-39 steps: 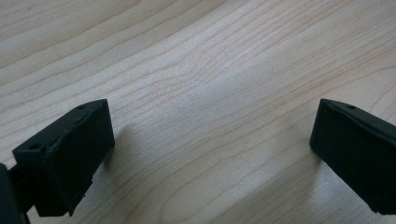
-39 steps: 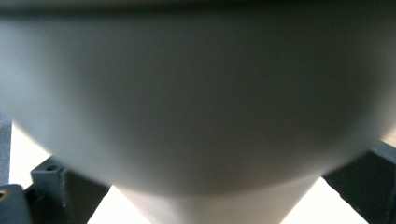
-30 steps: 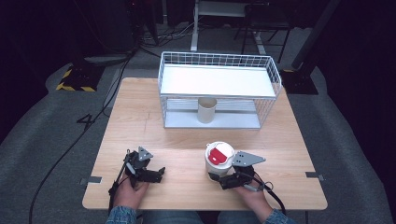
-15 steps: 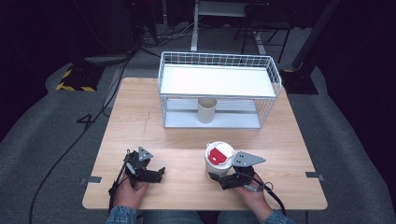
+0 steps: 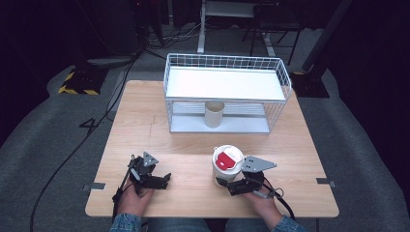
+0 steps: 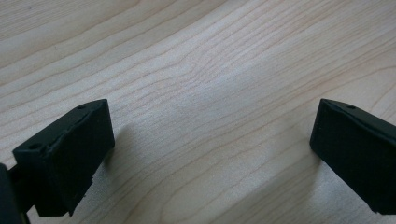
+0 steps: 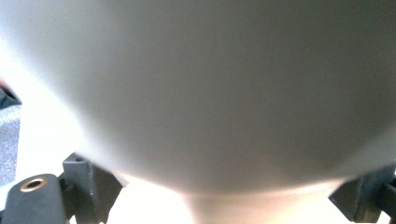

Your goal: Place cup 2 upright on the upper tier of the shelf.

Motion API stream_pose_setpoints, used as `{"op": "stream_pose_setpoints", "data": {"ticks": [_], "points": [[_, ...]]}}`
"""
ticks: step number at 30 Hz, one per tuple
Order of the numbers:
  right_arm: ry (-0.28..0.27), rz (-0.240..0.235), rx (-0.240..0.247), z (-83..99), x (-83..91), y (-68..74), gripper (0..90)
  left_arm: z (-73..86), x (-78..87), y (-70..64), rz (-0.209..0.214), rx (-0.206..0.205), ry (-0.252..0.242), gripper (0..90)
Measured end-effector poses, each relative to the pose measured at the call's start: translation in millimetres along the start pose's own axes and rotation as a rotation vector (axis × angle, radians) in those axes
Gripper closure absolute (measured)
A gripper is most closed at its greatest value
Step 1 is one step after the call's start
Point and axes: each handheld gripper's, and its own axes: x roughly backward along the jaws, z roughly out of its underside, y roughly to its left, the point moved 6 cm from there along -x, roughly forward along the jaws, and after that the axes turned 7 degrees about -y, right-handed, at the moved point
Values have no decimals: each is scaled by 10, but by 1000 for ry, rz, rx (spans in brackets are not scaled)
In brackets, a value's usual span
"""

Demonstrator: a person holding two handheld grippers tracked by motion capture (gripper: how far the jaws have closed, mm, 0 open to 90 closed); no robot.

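Jaws of the right gripper stand on either side of a white paper cup with a white lid bearing a red label, near the front edge of the wooden table. In the right gripper view the cup's pale wall crowds close between the two black jaws, which sit at the lower corners, but I cannot tell whether they press on it or merely flank it. The grey three-cornered plate on this gripper lies just beside the cup, on the side away from the left gripper. The left gripper rests low over the bare table, well apart from the cup and level with it along the front edge; the left gripper view shows its jaws spread wide with nothing but wood grain between them. Behind the cup, toward the far edge of the table, stands a white wire basket rack with a solid white shelf on top. A second, lidless paper cup, tan in colour, stands upright in the rack's lower level, directly beyond the lidded cup.
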Motion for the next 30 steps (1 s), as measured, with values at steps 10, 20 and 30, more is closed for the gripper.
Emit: {"op": "stream_pose_setpoints", "data": {"ticks": [10,20,30], "points": [[-16,7,9,-220,62,-52,125,0,0,0,-1,0,0,4],[-20,3,33,-404,67,-73,125,0,0,1,0,0,0,4],[-32,15,50,-718,91,-165,126,0,0,0,0,0,0,4]]}}
